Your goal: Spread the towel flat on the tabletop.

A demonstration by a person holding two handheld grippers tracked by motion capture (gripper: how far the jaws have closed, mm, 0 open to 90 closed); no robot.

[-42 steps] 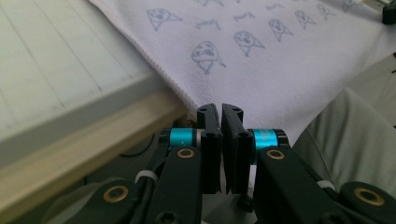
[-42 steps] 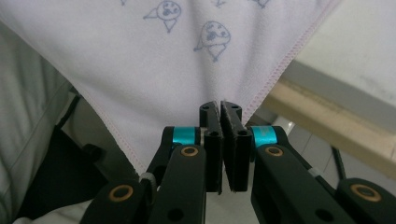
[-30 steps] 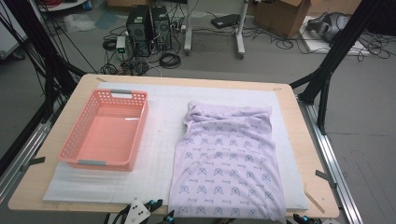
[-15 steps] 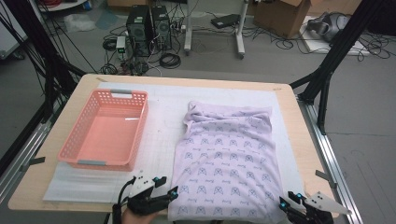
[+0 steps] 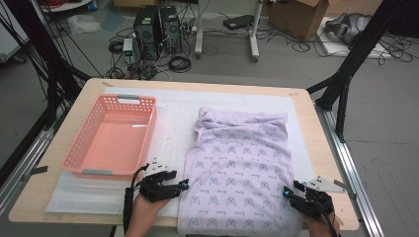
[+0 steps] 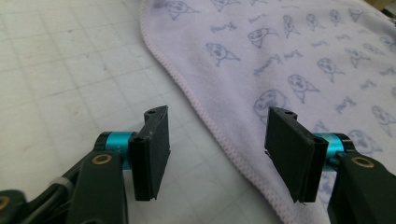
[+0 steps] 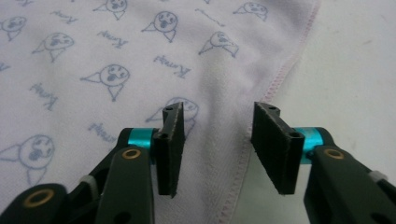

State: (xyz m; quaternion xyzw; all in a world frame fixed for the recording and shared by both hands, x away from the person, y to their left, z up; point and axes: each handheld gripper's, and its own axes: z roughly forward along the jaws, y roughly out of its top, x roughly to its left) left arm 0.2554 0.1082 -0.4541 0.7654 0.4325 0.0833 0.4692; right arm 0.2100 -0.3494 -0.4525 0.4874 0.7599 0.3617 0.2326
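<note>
Both hand-held grippers, L [image 5: 184, 185] & R [image 5: 288, 191], now further in, open at towel [image 5: 239, 168] edges

Both hands in from the bottom edge of the high view, one tool each, wide apart. Left tool [image 5: 184, 186] low and near level, fingers aimed right across the worktop, hand [image 5: 143, 211] gripping the body from behind, cable looping back along the forearm. Jaws apart, just been opening a touch, nothing pinched between the pads [image 6: 152, 154]. Right tool [image 5: 287, 192] mirrored on the other side, fingers aimed left, grey plate on top, hand [image 5: 321, 224] mostly cut off by the frame. Jaws also parted, just been widening, gap between the pads [image 7: 170, 149] clear, not pressing on anything.
</note>
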